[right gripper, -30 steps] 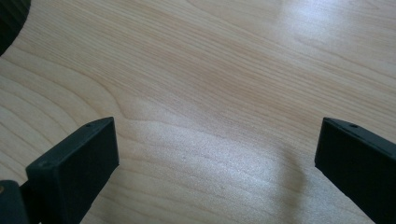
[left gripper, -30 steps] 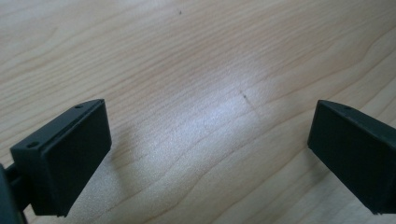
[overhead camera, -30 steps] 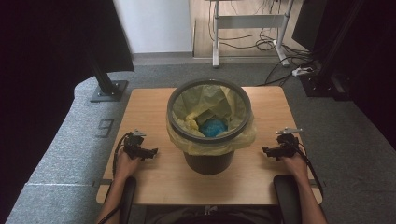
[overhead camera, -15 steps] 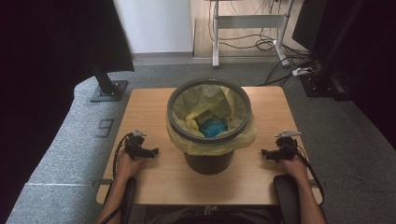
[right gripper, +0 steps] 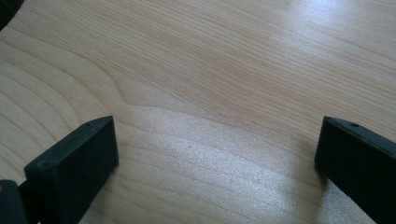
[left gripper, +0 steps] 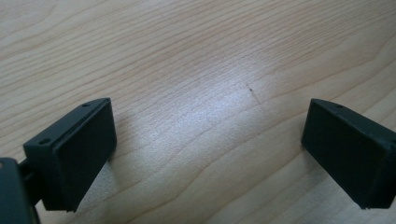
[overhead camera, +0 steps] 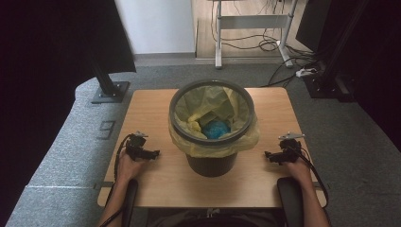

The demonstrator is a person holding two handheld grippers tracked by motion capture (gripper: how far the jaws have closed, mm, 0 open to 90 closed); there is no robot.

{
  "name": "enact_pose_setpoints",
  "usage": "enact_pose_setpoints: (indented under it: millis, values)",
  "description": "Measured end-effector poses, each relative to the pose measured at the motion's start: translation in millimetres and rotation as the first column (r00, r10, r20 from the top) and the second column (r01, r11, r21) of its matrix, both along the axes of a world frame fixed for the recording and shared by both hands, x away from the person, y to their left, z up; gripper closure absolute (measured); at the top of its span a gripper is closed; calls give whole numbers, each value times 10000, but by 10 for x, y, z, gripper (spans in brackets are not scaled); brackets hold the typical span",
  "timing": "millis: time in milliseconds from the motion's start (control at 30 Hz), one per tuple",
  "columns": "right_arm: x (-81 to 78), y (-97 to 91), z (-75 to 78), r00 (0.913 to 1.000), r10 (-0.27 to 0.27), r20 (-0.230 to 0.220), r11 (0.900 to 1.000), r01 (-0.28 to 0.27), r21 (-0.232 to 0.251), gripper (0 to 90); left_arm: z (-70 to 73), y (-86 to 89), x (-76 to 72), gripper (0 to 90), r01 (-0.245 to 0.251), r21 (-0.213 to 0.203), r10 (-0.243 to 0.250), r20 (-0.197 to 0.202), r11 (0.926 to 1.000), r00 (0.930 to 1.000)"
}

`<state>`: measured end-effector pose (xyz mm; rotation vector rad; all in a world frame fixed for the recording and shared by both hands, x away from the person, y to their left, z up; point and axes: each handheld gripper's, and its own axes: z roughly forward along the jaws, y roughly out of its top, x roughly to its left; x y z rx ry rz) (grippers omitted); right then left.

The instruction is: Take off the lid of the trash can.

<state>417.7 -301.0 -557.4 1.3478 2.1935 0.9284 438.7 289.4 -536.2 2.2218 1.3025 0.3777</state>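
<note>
Grey carpet surrounds a light wooden table, with a white wall, a metal desk frame and loose cables on the floor at the 12 o'clock side, and a black stand base at about 10 o'clock.

Near the middle of the table stands a dark round bin, upright, lined with a yellow bag whose edge folds out over the rim and hangs down the outside. Inside, low in the bag, lies something blue, crumpled; what it is cannot be told.

At 9 o'clock from the bin sits the left tool, held by a hand that comes in from 6 o'clock, its tips aimed toward the bin but well apart from it. In the left gripper view its two black jaws stand wide apart over bare wood grain, with nothing between them. At 3 o'clock from the bin sits the right tool, also hand-held, its tips facing the bin and clear of it. In the right gripper view its jaws are likewise spread wide, gripping nothing, low over the wood. A black cable trails from each tool back along the forearm toward the table's 6 o'clock edge.
</note>
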Motion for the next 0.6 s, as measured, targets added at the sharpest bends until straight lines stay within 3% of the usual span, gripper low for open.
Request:
enact_pose_setpoints:
  millis: [267, 600]
  values:
    - [-2, 1, -1, 10000, 7, 13, 10000, -7, -4, 0, 62, -10, 3, 31, 109, -82, -111, -201, 9999, 9997]
    - [-6, 3, -1, 10000, 44, 10, 10000, -44, -6, 0, 343, -15, 14, 55, 453, -316, -457, -102, 9985, 9989]
